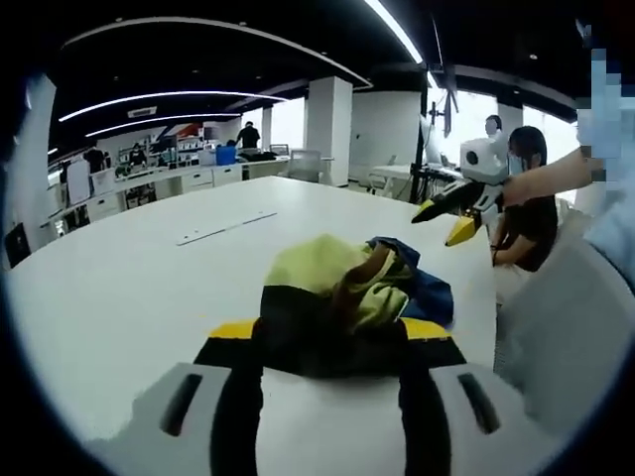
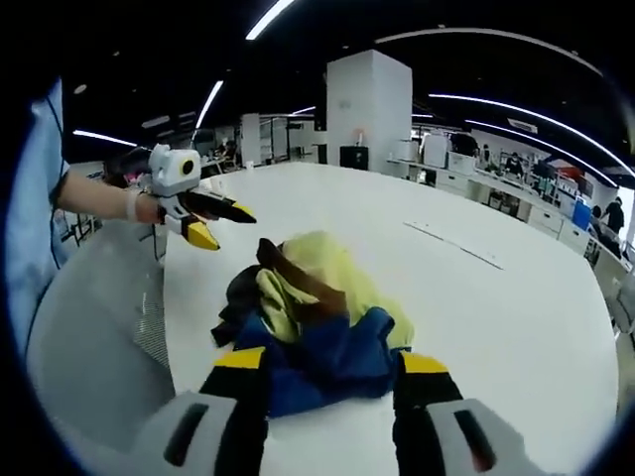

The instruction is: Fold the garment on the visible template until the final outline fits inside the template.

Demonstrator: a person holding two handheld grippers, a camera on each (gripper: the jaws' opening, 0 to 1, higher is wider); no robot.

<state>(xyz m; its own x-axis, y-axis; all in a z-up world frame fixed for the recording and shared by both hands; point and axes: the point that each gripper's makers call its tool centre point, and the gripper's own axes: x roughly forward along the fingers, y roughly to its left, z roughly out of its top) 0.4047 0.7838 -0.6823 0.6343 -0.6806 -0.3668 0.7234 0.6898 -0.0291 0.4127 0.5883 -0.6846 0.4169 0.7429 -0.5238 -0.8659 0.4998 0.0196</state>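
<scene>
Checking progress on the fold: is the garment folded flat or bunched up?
Bunched up. The garment sits in a crumpled heap on the white table, yellow-green, blue and brown layers piled unevenly.

I see the garment [image 1: 342, 297] bunched in a heap on the counter [image 1: 129, 288], near its edge. In the left gripper view it lies just ahead of my left gripper [image 1: 332, 342], between its jaws; the right gripper [image 1: 451, 213] hangs above the edge to the right. Beyond the heap, a strip [image 1: 226, 227] lies flat on the counter.
</scene>
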